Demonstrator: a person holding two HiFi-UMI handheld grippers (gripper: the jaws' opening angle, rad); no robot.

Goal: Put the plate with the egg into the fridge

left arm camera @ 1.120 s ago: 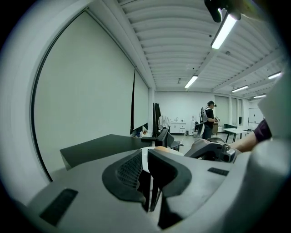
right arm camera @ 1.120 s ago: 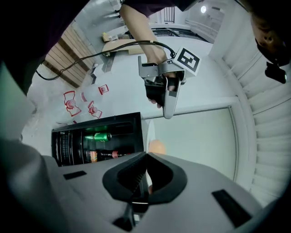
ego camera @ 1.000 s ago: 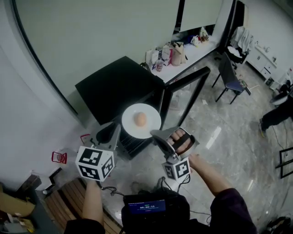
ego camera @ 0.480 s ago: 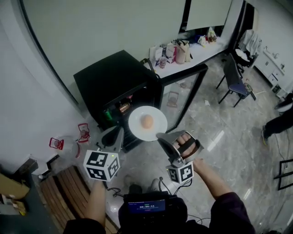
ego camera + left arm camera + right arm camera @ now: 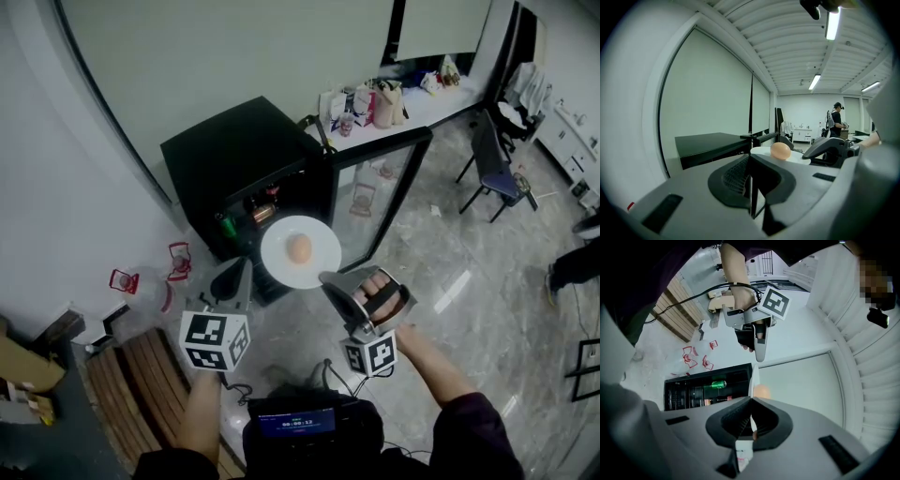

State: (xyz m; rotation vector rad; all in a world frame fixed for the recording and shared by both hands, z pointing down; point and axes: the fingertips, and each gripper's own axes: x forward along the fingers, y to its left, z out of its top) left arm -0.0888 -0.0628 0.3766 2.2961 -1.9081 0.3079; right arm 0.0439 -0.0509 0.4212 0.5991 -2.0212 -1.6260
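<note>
A white plate (image 5: 300, 253) carrying a brown egg (image 5: 298, 247) hovers in front of the open black fridge (image 5: 234, 159). My right gripper (image 5: 330, 279) is shut on the plate's near right rim; in the right gripper view the plate (image 5: 753, 380) runs edge-on between its jaws, with the egg (image 5: 761, 391) just beyond. My left gripper (image 5: 239, 272) is shut, its tip against the plate's left rim. In the left gripper view the plate (image 5: 761, 151) and egg (image 5: 780, 151) lie level just past the jaws. Inside the fridge a green can (image 5: 715, 384) lies on a shelf.
The fridge's glass door (image 5: 394, 187) swings open to the right. Red wire stands (image 5: 124, 280) sit on the floor at the left, beside a wooden bench (image 5: 141, 375). Behind the fridge a counter holds bags (image 5: 375, 103). A chair (image 5: 497, 159) stands at the far right.
The plate and both grippers have come slightly nearer the fridge's open front, and more of its shelves show. Both grippers stay as they were on the plate.
</note>
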